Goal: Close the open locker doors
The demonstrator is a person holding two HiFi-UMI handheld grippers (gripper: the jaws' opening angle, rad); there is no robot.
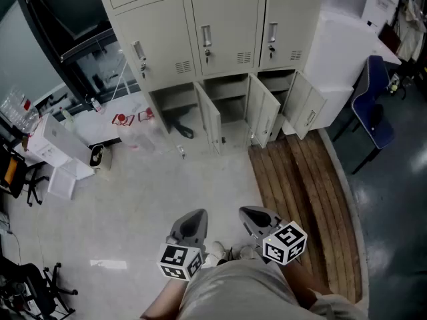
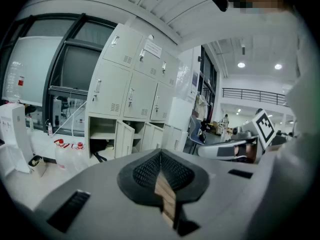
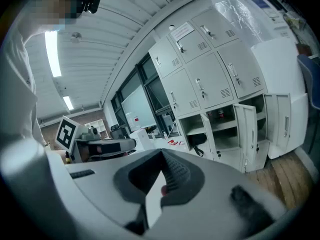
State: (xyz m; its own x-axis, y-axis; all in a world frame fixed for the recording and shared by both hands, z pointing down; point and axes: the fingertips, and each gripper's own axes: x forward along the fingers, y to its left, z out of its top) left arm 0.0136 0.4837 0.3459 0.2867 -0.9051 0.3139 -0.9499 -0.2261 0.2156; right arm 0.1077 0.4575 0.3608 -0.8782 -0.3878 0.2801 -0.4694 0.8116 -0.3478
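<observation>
Along the far edge of the floor, at the foot of the locker bank [image 1: 223,39], three bottom doors are standing open: the left door [image 1: 212,122], beside a compartment where a black strap [image 1: 181,131] is lying, the middle door [image 1: 264,117], and the right door [image 1: 308,112] by the floor's wooden boards [image 1: 300,179]. The doors above are sitting shut. No door is being closed yet; all three are waiting. Near the person's body, the left gripper [image 1: 193,219] and the right gripper [image 1: 255,215] are hanging well apart from the lockers, each with jaws pressed together on nothing.
</observation>
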